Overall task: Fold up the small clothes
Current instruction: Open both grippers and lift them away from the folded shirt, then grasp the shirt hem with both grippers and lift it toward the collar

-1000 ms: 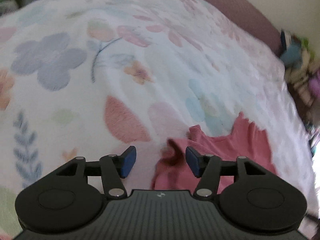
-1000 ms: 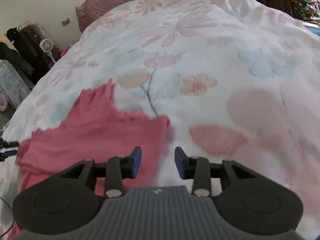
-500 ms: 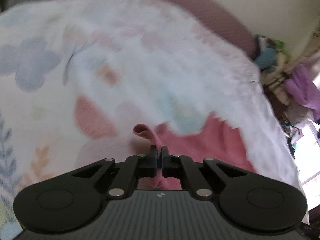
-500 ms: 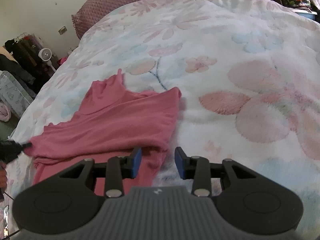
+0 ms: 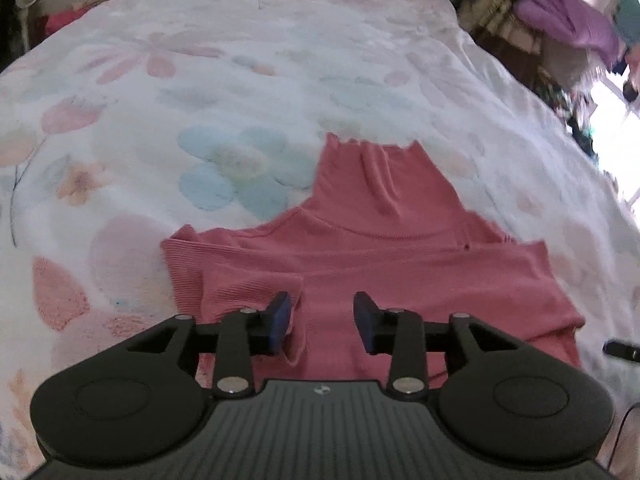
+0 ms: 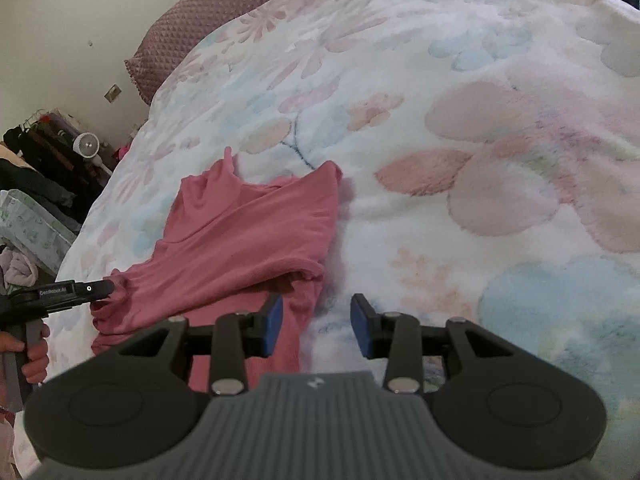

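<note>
The pink turtleneck top (image 5: 384, 264) lies flat on the floral blanket (image 5: 200, 100) of the bed, near the bed's left edge as the right wrist view shows it, collar pointing toward the mauve pillow (image 6: 208, 24) at the head. One sleeve is already folded across the chest. The left tool (image 5: 322, 322) hovers over the lower body of the top; its jaws have just been opening and now stand apart, the folded sleeve's cuff brushing one pad but nothing clamped. The right tool (image 6: 316, 324) also stands apart and empty, straddling the top's side edge where it meets the blanket.

Judged risks: the cuff looks rumpled beside the left pad, so pulling the tool away could drag it and undo the sleeve fold. The blanket is plush, and a low pinch by the right tool might catch pile together with the knit, skewing the next fold.
</note>
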